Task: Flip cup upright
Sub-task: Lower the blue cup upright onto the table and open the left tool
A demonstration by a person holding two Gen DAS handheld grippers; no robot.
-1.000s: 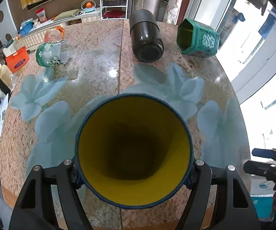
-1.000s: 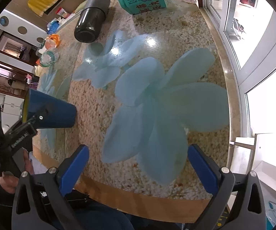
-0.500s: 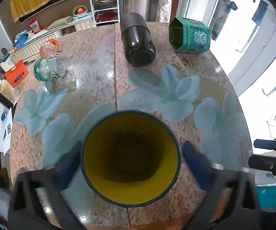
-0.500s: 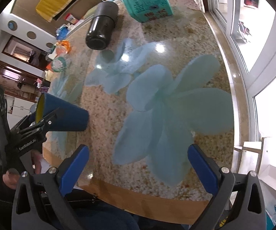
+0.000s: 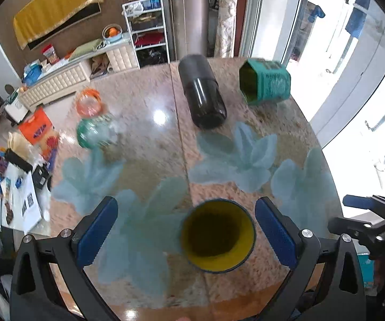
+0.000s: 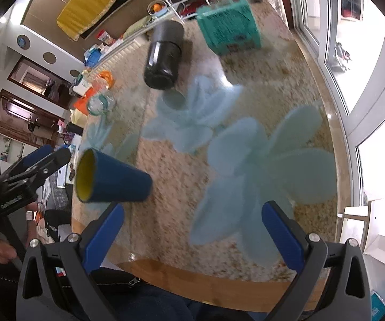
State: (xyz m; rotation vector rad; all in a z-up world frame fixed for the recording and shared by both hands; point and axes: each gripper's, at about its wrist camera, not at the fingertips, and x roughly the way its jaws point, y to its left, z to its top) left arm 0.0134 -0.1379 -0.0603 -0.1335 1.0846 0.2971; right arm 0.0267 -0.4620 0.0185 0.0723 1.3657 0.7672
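Both grippers gape, holding nothing, blue cup (image 5: 217, 236) upright near table (image 5: 149, 139) front edge, between left gripper (image 5: 187, 230) fingers

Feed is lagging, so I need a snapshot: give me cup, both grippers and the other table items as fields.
cup: blue, yellow inside, standing upright on the table, mouth up
left gripper: open, fingers either side of cup, not touching
right gripper: open, empty, apart from cup
black cylinder: lying on its side
teal box: on its side
glass jar: blurred
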